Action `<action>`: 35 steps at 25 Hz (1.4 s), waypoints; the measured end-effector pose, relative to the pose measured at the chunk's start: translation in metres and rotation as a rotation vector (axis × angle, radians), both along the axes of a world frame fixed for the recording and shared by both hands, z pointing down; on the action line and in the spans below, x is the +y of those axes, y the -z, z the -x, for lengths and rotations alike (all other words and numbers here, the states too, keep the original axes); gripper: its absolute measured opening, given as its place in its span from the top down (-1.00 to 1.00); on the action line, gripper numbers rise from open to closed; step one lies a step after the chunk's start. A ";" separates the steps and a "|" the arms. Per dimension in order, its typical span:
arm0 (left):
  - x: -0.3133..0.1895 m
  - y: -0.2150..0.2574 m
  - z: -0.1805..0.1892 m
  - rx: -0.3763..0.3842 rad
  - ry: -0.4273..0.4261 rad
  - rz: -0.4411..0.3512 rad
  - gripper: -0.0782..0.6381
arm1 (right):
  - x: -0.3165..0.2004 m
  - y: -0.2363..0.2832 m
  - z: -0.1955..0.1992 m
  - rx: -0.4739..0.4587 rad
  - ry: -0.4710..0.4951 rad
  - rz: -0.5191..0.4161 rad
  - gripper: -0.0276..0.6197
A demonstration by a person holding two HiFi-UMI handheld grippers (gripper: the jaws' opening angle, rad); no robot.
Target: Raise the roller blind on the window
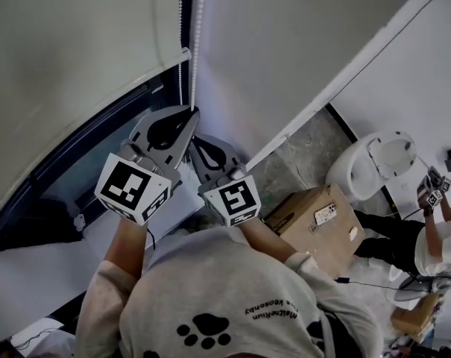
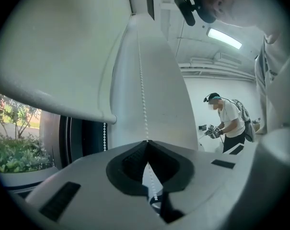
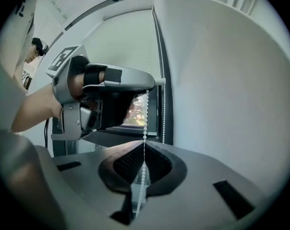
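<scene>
L gripper jaws pinched on bead chain, w/ roller blind hem at upper left.

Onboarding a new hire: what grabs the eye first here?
Two grey marker-cubed tools at centre, left tool above right tool, both shut on the white beaded pull chain. The off-white fabric roller blind fills the upper left, partly covering the dark-framed window.

The roller blind is pale, matt cloth with a smooth face. The bead chain is small white beads with a slight gloss, plastic by the look. The left claw and right claw are matt grey plastic, with dark, finely ribbed pads. The box on the right is plain brown cardboard.
</scene>
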State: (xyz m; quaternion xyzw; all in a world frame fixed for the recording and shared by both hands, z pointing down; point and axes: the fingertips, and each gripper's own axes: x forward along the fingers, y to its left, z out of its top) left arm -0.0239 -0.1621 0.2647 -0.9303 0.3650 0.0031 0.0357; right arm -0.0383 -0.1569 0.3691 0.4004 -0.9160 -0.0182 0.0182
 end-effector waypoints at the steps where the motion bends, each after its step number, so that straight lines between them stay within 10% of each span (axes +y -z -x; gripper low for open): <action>1: 0.000 -0.001 0.001 0.002 -0.001 0.001 0.76 | -0.001 0.000 0.000 0.002 -0.002 -0.007 0.88; 35: 0.004 -0.128 0.013 0.047 -0.020 0.152 0.76 | 0.005 -0.128 0.011 0.073 -0.092 0.132 0.88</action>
